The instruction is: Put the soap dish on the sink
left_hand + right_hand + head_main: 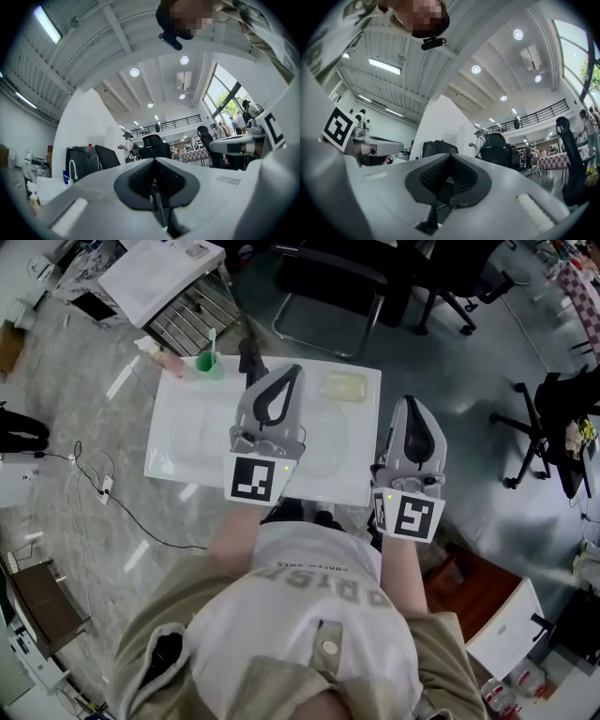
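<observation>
Sink: a white basin (178,442) sits in front of the person, seen from above in the head view.
Soap dish: a pale, see-through dish (344,387) rests on the sink's far right corner, touching the flat rim. No gripper is near it.
Other things on the sink: a green cup (210,364) with a toothbrush in it stands on the far left corner, well apart from the dish.
Left gripper: the left gripper (281,381) is held above the middle of the sink and aimed outward across the room. Its own view shows the jaws closed together with nothing between them.
Right gripper: the right gripper (412,413) is held just off the sink's right edge, beside the left one. Its jaws are also closed together and empty.
Done: the dish already lies on the sink, so the placing looks finished.
Left to do: apparently nothing, judging by how things lie. Whether the dish sits flat cannot be told from this height, though no tilt shows.
Risk: little, as both tools are clear of the dish.
</observation>
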`<state>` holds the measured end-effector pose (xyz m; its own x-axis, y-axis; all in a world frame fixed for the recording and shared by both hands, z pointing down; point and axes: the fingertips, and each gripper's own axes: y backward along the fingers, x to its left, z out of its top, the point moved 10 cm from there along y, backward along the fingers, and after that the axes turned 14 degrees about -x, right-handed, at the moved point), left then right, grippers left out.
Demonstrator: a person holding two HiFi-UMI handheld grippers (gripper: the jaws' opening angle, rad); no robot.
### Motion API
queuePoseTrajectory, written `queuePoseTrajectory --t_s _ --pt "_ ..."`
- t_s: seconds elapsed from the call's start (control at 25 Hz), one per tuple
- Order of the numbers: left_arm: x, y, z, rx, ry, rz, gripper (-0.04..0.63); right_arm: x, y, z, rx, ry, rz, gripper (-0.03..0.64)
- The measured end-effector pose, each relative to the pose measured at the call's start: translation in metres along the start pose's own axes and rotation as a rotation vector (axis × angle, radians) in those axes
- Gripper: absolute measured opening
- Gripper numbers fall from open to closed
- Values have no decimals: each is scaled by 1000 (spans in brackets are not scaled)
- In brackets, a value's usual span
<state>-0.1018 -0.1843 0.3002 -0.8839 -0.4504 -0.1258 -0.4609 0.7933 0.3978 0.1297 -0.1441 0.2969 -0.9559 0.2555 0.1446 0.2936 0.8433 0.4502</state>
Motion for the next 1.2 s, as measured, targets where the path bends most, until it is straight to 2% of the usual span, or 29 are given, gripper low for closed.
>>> queuePoseTrajectory --t_s 0.16,0.32,0.84,1.0,1.2 --pt "0 -1 2 -6 -6 3 8 -3 1 4 -20 -3 9 3" --pt "1 -1 0 -4 -11 3 8 -4 -1 4 2 2 41 0" --pt "1 2 -2 28 -61 -33 7 -11 -2 7 -11 -36 34 0" --pt "3 3 -3 40 -43 -23 7 -12 -2 7 -8 -57 43 0" --pt "9 6 -7 35 19 6 7 -12 -2 6 -7 -45 43 -1"
